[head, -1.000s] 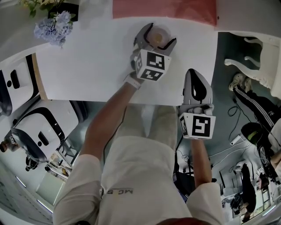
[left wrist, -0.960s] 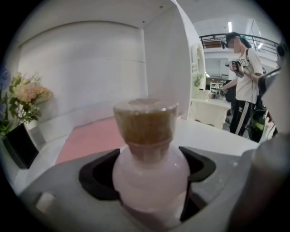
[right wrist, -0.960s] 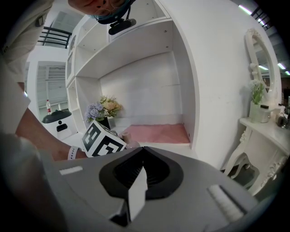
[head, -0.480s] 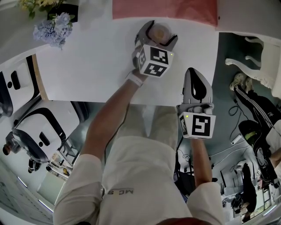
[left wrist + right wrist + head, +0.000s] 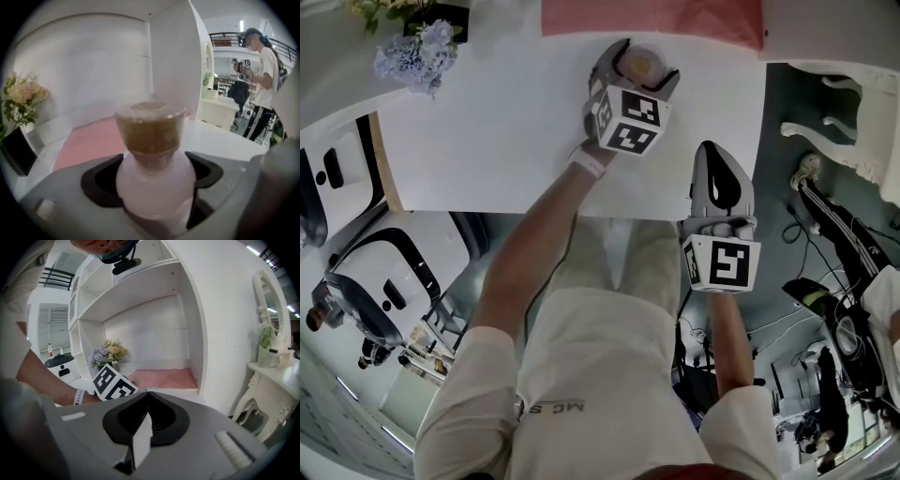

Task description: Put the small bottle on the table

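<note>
The small bottle, pale glass with a brown cork stopper, is held over the far part of the white table. My left gripper is shut on the bottle's body, one jaw on each side. In the left gripper view the bottle stands upright between the jaws and fills the middle of the picture; its base is hidden. My right gripper hovers at the table's near edge, shut with nothing in it. In the right gripper view its jaws meet in one line.
A pink mat lies at the table's far edge, just beyond the bottle. Flowers stand at the far left corner. A white dressing table is off to the right. A person stands in the background.
My left gripper has carried the bottle a little farther away, toward the pink mat. The right gripper has stayed where it was.
</note>
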